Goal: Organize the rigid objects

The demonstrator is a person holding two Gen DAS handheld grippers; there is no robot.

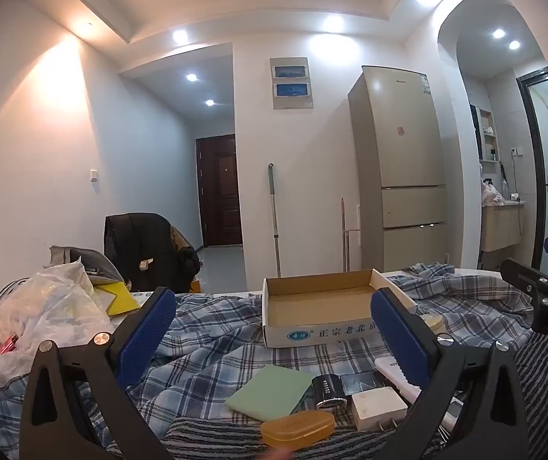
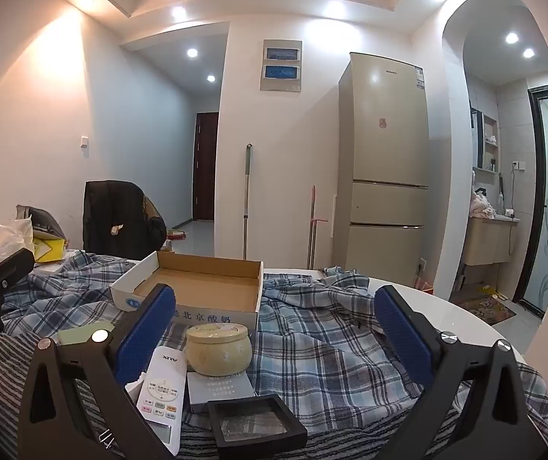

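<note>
While both grippers' blue ribbed fingers [image 1: 147, 329] stood wide apart holding nothing, shallow rectangular cardboard box [image 1: 320, 299] lay at the far side of plaid cloth [image 2: 312, 345], glazed round jar [image 2: 218, 347], slim white remote [image 2: 160, 387], flat green pad [image 1: 270, 387] lay near.

White-walled room lit by recessed ceiling spotlights [image 2: 178, 12]

A tall champagne-coloured three-door refrigerator [image 2: 387, 161] stands against the far wall, a grey-handled mop [image 2: 247, 199] leaning beside it; a dark wooden door [image 1: 220, 189] closes the corridor on the left, and an arched opening [image 2: 504, 145] on the right shows a tiled washroom with a vanity cabinet [image 2: 490, 241].
</note>
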